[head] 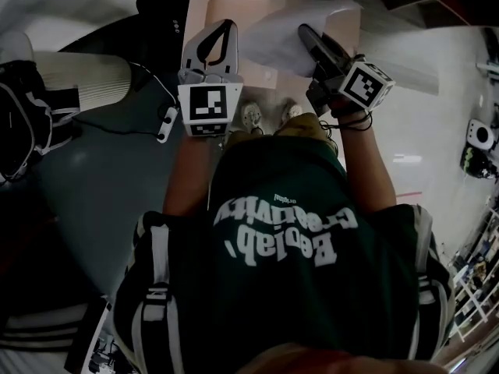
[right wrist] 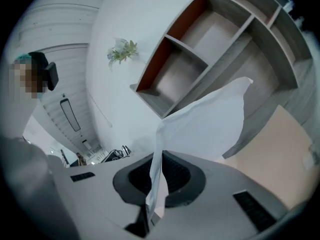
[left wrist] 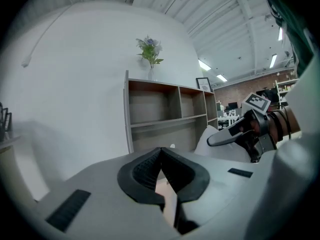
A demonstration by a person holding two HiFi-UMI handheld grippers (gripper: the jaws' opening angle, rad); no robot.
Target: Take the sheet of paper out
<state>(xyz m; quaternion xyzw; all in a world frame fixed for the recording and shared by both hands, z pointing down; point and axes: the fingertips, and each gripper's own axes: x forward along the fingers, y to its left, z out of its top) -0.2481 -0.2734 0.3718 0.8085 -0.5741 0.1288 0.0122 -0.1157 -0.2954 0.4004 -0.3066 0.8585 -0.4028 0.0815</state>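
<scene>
While the right gripper (right wrist: 158,156) had its jaws pressed together on one edge of the sheet of paper (right wrist: 205,119), the white sheet rose from the pads up and to the right in that gripper's view. It bowed loosely in the air, with the tan envelope (right wrist: 280,149) just below and beyond it. Seen from the head view, the sheet spread from the right gripper's tips leftward over the upper face of the envelope, so its long axis ran roughly across the envelope, not along the jaws. The left gripper (head: 226,28) sat just beside the sheet's left edge without touching it. Its jaws were closed, and a thin tan edge, apparently the envelope's, showed pinched between them in the left gripper view. The right hand was therefore the only one on the paper, and the left seemed only to steady the envelope. I judged the coming pull should carry the right gripper away from the left. No view showed whether the sheet's far edge had fully cleared the envelope.
</scene>
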